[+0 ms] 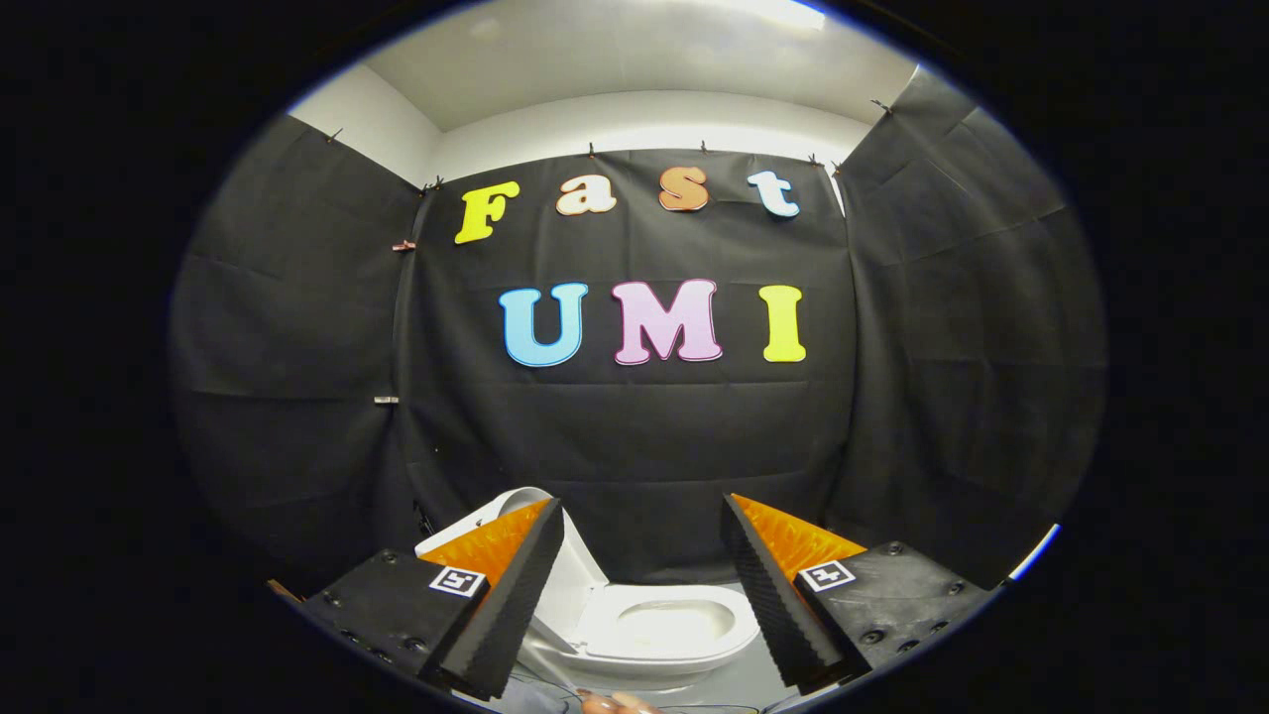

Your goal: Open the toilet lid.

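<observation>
Illumination comes from overhead: a bright strip on the ceiling [773, 12] clips to near-white glare. The upper wall band [634, 119] is evenly lit. The dark cloth [634, 436] absorbs light, so creases show as faint grey lines. The toilet [664, 625] is bright, its bowl softly shaded. Fisheye distortion bends straight edges toward the rim. Focus is sharp at centre, perhaps slightly soft at the periphery.

White toilet [666, 625], lid [555, 555] raised — bowl open

Black cloth wall [634, 436] pinned by clips [403, 245], white ceiling [634, 59] — bright light [783, 12]
</observation>
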A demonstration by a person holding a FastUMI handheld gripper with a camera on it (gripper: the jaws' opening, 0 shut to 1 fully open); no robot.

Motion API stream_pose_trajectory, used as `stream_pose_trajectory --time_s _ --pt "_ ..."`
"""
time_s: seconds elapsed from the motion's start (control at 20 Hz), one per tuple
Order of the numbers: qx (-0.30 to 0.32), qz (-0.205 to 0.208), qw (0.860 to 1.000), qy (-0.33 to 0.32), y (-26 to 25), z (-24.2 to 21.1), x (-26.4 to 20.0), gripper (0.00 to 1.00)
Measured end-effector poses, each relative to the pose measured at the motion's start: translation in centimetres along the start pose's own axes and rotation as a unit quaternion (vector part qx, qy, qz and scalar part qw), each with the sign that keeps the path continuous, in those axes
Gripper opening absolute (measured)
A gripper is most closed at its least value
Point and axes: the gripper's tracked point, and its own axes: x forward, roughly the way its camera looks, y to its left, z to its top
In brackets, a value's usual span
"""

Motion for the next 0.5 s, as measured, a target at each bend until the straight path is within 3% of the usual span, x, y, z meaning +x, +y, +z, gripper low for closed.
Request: stream_pose_trajectory --time_s 0.5 --pt "0.002 -0.004 1.0 0.0 -0.17 0.12 -0.09 0.99"
